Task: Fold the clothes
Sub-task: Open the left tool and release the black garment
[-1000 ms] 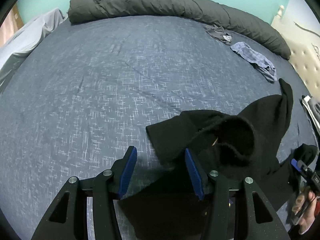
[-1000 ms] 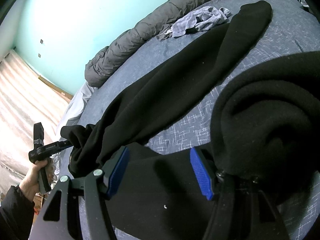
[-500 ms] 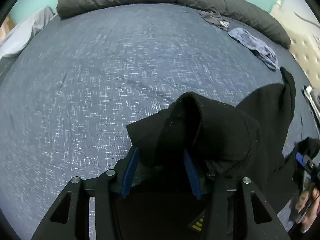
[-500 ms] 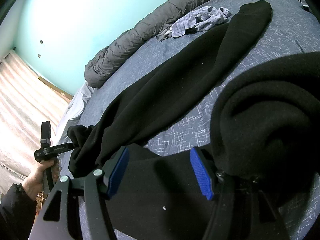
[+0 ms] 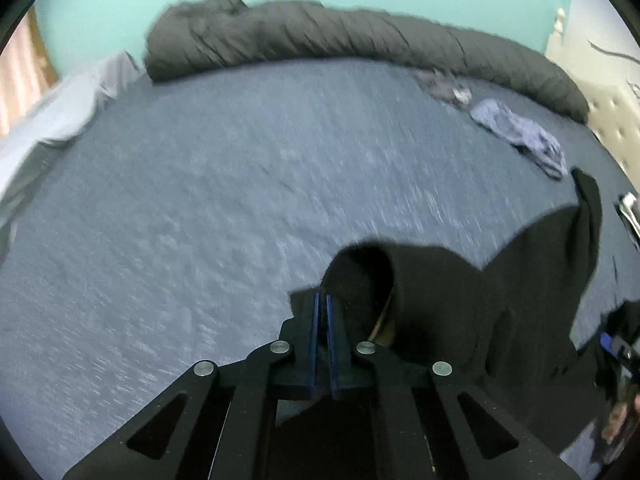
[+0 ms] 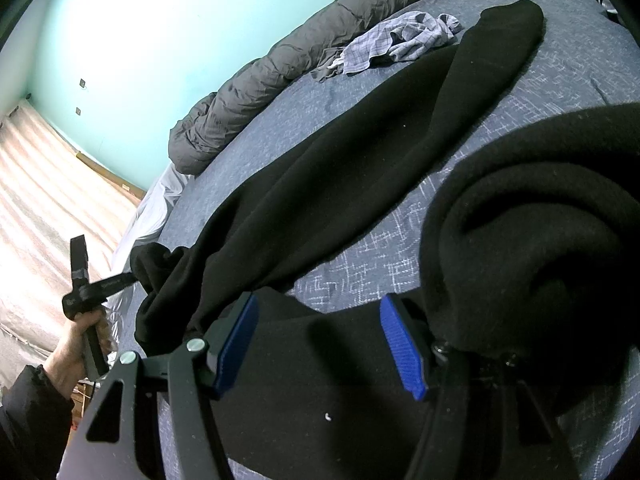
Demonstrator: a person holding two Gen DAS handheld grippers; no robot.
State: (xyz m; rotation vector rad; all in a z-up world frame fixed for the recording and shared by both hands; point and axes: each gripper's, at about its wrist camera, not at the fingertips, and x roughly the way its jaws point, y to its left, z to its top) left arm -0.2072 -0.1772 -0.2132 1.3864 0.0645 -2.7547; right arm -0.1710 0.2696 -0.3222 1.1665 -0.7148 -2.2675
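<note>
A black fleece garment (image 6: 360,140) lies spread on the blue patterned bed sheet (image 5: 200,200), one long sleeve reaching toward the far side. My left gripper (image 5: 322,300) has its blue pads pressed together on a raised fold at the garment's (image 5: 520,300) left edge. In the right wrist view the same left gripper (image 6: 120,280), held by a hand, bites that edge. My right gripper (image 6: 319,302) stands open low over the black cloth. A thick rolled fold rests against the outside of its right finger (image 6: 400,344). No pad presses the cloth.
A rolled grey duvet (image 5: 360,36) runs along the far edge of the bed under a turquoise wall. A blue checked cloth (image 5: 520,140) and a small grey garment (image 5: 444,86) lie near it. A padded headboard (image 5: 612,112) is at the right, a pale sheet (image 5: 60,108) at the left.
The left jaws went from wide apart to shut on the black fold, and the left gripper lifted and tipped up. The right gripper stayed put and open.
</note>
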